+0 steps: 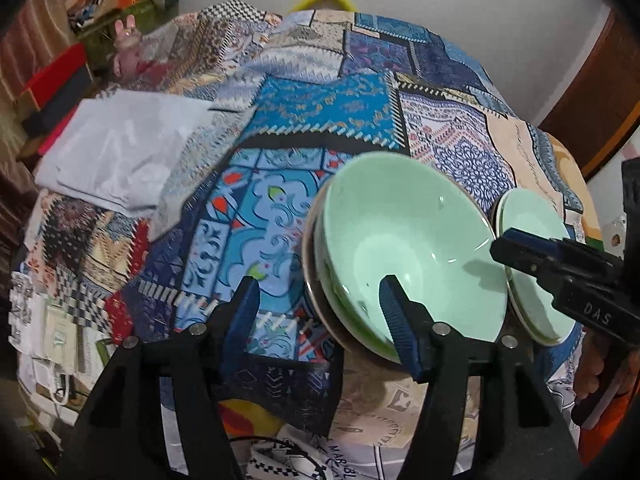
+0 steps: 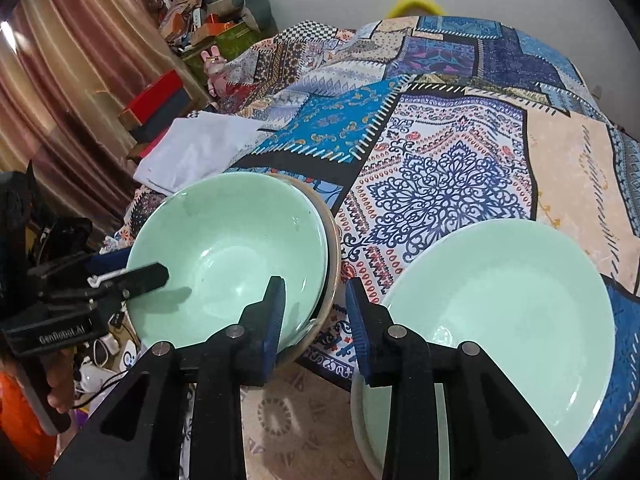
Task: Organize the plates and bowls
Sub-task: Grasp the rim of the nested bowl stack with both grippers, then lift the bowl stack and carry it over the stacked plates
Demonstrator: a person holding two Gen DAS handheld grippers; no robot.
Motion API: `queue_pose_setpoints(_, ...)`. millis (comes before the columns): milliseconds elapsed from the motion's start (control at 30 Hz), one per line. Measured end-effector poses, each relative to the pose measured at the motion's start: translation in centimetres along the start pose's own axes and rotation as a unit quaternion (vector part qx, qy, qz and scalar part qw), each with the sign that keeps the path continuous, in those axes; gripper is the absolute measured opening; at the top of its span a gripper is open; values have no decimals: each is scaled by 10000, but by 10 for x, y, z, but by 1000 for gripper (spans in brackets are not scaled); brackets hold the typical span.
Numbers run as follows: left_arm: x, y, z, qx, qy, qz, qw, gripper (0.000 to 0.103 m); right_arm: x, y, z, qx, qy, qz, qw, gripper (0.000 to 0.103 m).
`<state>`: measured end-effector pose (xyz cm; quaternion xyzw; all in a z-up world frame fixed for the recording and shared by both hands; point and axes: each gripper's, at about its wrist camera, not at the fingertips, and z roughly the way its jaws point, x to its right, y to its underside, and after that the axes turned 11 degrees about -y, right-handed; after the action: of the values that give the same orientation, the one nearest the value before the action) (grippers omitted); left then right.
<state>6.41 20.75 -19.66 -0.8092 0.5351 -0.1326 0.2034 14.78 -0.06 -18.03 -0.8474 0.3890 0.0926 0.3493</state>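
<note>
Bowls stacked, plates at three o'clock; my left claw and right claw hang wide, empty. Next: confirm alignment.

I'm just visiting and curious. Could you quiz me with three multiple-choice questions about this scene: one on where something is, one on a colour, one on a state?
1. From the right wrist view, the bowls stand: A left of the plates; B on the plates; C on the floor.
2. The top bowl is: A red; B pale green; C black.
3. The jaws of the right gripper are: A shut on a plate; B open, empty; C shut on a towel.
Answers: A, the two stacks stand side by side. B, its glaze shows it. B, patterned cloth shows between them.
</note>
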Motion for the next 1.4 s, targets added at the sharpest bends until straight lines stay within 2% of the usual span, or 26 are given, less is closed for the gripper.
queue_pose_setpoints(300, -3, 8, 28, -310, 246, -176, 9991, 62, -2, 2, 18, -222, -83, 10, 9997, 29)
queue_pose_setpoints(500, -2, 8, 33, -339, 328, -219, 9986, 62, -2, 3, 30, -335, -112, 73, 9993, 32)
queue_pose_setpoints(733, 6, 7, 43, -392, 446, -178, 9981, 52, 0, 2, 43, -493, -76, 85, 9987, 33)
queue_pose_setpoints(900, 11, 8, 41, -328, 528, -123, 9980, 40, 0, 2, 43, -434, -82, 78, 9990, 33)
queue_pose_setpoints(1000, 14, 8, 38, -291, 429, -107, 9986, 40, -1, 3, 43, -382, -34, 62, 9992, 32)
queue_pose_setpoints(1133, 14, 8, 36, -329, 414, -178, 9984, 39, 2, 1, 41, -355, -54, 134, 9993, 29)
queue_pose_setpoints(1400, 16, 5, 29, -351, 446, -250, 9981, 39, 2, -1, 32, -247, -65, 221, 9994, 28)
